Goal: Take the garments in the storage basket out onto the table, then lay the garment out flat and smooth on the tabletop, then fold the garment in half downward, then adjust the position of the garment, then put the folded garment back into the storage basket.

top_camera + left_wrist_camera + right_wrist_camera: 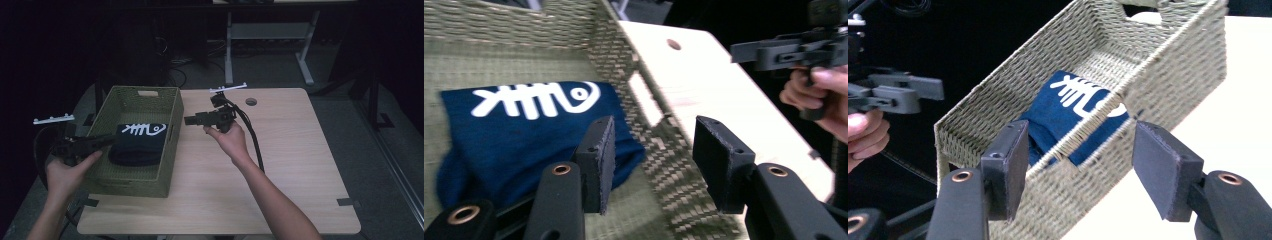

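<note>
**Both claws open and empty, cloth folded in the basket**

A woven green basket (134, 150) stands on the left part of the light wooden worktop (290, 165), its near left corner reaching past the worktop's edge. In it lies a folded dark blue cloth (137, 142) with a white printed mark on top; it rests on the basket floor, toward the near end and close to the right wall.

The left claw (102, 142) is held at the basket's left wall and points right, its tips over the rim and near the cloth's left edge. In the left gripper view its pads (599, 160) stand apart with nothing between them: the cloth lies beyond and below the left pad, the basket's right wall beyond the gap. No contact with the cloth is visible.

The right claw (192, 120) is held above the worktop just beside the basket's right wall and points left toward it. In the right gripper view its pads (1160, 167) stand wide and empty, with the basket wall and the cloth behind them, well short of touching.

The two hands are on opposite sides of the basket, each claw facing the other across it.
</note>
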`<move>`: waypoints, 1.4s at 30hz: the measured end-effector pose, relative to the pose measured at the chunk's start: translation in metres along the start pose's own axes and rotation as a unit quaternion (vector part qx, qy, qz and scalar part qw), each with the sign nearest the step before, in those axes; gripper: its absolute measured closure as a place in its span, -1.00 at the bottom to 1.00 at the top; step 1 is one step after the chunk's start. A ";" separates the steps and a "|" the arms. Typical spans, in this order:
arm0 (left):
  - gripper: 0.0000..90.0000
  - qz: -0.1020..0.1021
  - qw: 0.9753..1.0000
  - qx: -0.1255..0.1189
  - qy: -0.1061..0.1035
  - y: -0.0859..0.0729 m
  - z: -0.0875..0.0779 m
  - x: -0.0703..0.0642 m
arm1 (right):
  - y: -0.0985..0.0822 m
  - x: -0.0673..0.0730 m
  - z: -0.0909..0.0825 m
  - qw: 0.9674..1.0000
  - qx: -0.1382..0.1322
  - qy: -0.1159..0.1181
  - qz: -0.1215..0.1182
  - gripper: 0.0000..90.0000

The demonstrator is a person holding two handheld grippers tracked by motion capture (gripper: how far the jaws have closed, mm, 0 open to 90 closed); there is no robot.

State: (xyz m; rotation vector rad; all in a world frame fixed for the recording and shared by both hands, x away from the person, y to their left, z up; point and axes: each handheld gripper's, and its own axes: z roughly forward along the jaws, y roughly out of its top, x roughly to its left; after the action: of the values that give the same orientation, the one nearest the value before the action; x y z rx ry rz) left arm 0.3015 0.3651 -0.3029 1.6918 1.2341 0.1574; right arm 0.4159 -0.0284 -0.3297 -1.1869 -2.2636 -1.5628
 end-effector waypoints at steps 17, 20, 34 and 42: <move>0.01 0.037 0.997 0.009 -0.065 -0.018 0.035 -0.069 | -0.029 -0.021 -0.061 0.999 -0.024 -0.041 0.016 -0.18; 0.00 0.047 0.996 0.015 -0.078 -0.020 0.042 -0.082 | -0.035 -0.026 -0.072 0.998 -0.030 -0.046 0.024 -0.18; -0.10 0.055 0.990 0.036 -0.126 -0.023 0.089 -0.117 | -0.071 -0.059 -0.108 0.995 -0.037 -0.070 0.066 -0.26; -0.12 0.056 0.987 0.050 -0.144 -0.026 0.113 -0.132 | -0.094 -0.076 -0.128 0.992 -0.047 -0.080 0.088 -0.27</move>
State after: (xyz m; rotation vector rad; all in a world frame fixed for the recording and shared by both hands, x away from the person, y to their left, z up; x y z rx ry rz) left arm 0.2897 0.1911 -0.3237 1.7986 0.9452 -0.0810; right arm 0.3651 -0.1896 -0.3801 -1.5434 -2.1276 -1.5727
